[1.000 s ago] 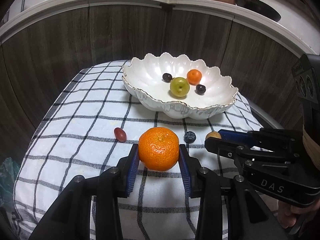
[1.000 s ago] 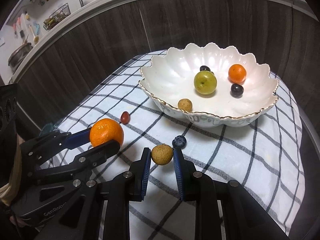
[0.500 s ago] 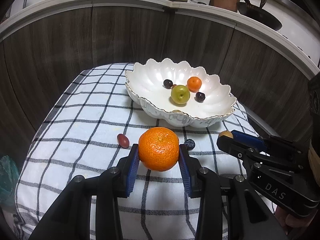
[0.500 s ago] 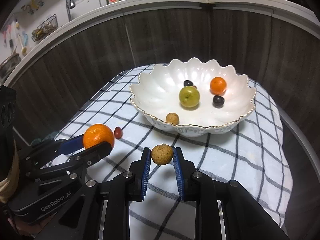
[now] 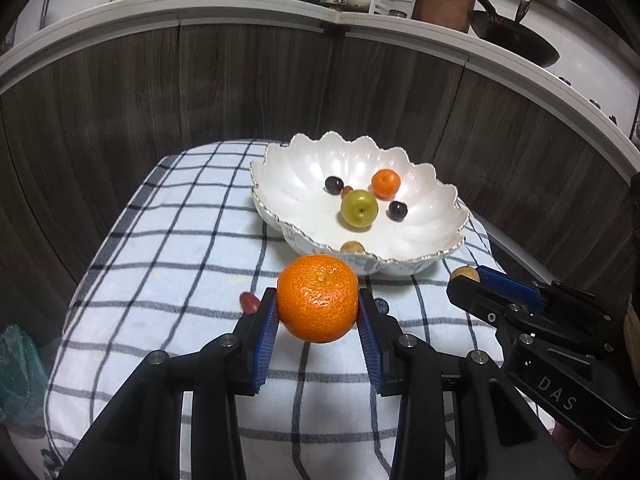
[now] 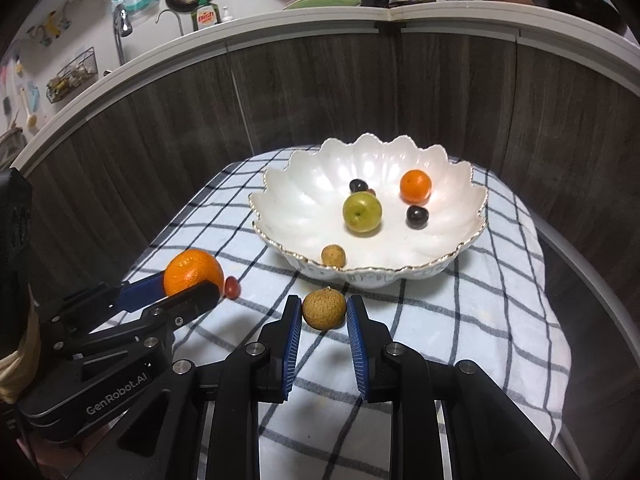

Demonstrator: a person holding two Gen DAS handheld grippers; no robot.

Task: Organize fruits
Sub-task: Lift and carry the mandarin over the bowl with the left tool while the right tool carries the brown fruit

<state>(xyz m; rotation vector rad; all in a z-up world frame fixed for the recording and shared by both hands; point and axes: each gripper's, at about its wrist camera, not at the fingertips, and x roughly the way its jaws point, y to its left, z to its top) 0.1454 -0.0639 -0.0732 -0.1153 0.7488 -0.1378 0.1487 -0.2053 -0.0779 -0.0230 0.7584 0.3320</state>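
My left gripper (image 5: 318, 309) is shut on a large mandarin (image 5: 317, 298), held above the checked cloth (image 5: 180, 240). My right gripper (image 6: 324, 315) is shut on a brown longan (image 6: 324, 308), also held off the cloth. Just beyond both stands a white scalloped bowl (image 6: 304, 204). It holds a green fruit (image 6: 362, 213), a small orange (image 6: 416, 186), two dark grapes (image 6: 417, 216) and another longan (image 6: 333, 255). A red grape (image 5: 248, 302) lies on the cloth left of the mandarin. A blueberry (image 5: 381, 306) is half hidden behind my left gripper's right finger.
Dark wood panels (image 5: 240, 88) curve round behind the cloth-covered table, under a white counter with a black pan (image 5: 516, 40) and a dish soap bottle (image 6: 207, 16). A teal bag (image 5: 16, 368) sits below the table's left edge.
Both grippers have risen from the cloth with their fruit still held. The right gripper's view has tilted up, and the blueberry is now hidden in it.
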